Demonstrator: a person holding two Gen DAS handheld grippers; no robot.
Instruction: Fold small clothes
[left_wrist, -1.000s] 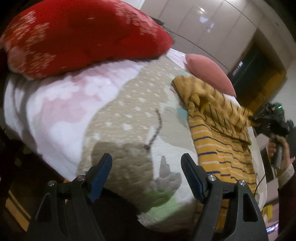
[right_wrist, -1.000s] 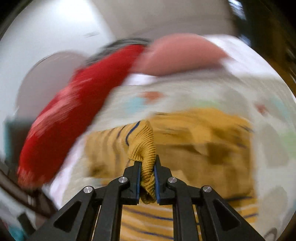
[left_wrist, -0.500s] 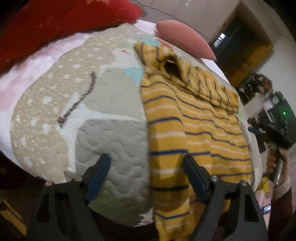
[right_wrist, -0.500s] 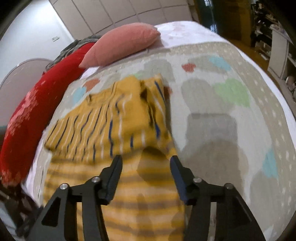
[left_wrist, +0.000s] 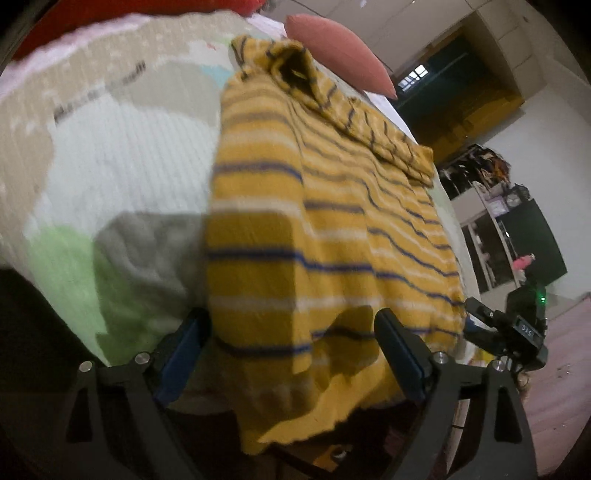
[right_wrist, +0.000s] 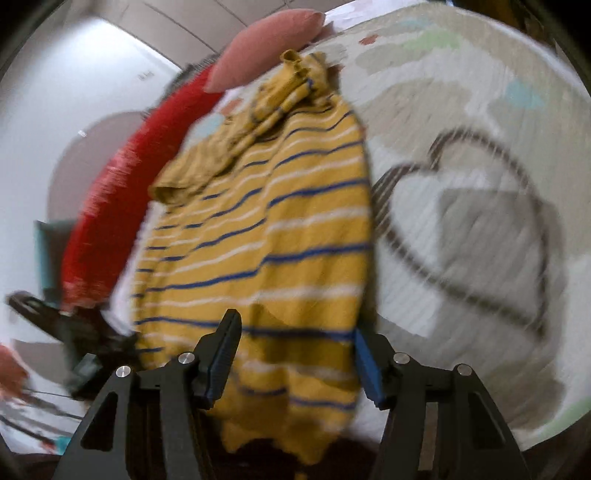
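Left wrist view looks along my left gripper (left_wrist: 291, 339), whose blue-padded fingers (left_wrist: 397, 345) stand wide apart with nothing clamped between them. The hem of the yellow striped sweater (left_wrist: 332, 221) hangs over the near edge of the bed right between them. The sweater lies flat on the patterned quilt (left_wrist: 110, 155), lengthwise away from me, with its sleeves folded across the far end near the collar. Beyond it a pink pillow (left_wrist: 340, 55) rests on the bed, and a strip of red blanket (left_wrist: 110, 11) shows at the top edge. Off to the right, just past the sweater's corner, I can see my other tool.

From the right wrist, my right gripper (right_wrist: 295, 358) is likewise spread open and holds nothing; the sweater's (right_wrist: 266, 240) lower edge drapes between its fingers (right_wrist: 223, 354) and over the bed's edge. The quilt (right_wrist: 461, 184) stretches to the right of the garment, blurred by motion. The pink pillow (right_wrist: 266, 44) sits beyond the collar, and the red blanket (right_wrist: 122, 206) runs along the sweater's left side. My left gripper's dark body shows, blurred, at the lower left.
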